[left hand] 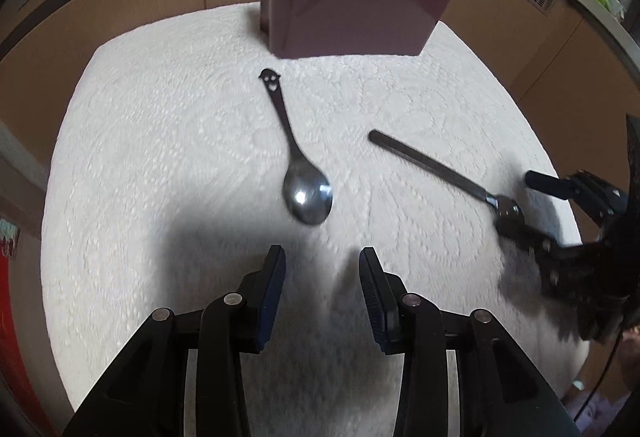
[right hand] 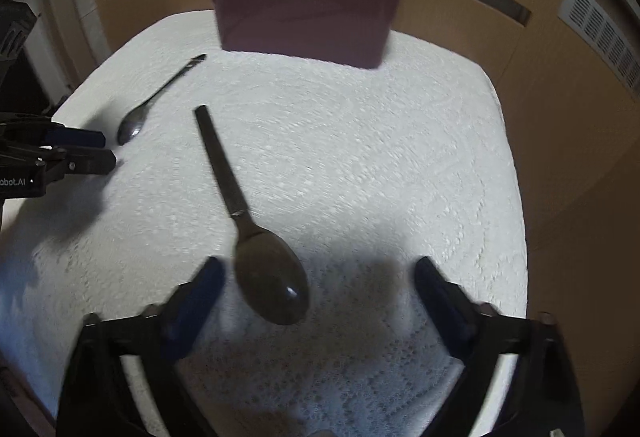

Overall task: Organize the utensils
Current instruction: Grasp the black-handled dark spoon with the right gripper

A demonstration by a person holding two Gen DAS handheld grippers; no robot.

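Lying on the white cloth [left hand: 160,157] are two spoons: a small spoon [left hand: 308,189] ahead of the empty, part-open left gripper [left hand: 322,265], and a big spoon [right hand: 272,285] between the right gripper's [right hand: 320,277] parted jaws (untouched). The holder [left hand: 352,9] stands behind.

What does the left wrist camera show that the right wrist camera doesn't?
Only the left wrist view shows the smiley cutout at the end of the small spoon's handle, and the left gripper's empty jaws from behind. Only the right wrist view shows the big spoon's bowl lying between the right gripper's open jaws. Both show the small spoon, the big spoon, the maroon holder and the white cloth.
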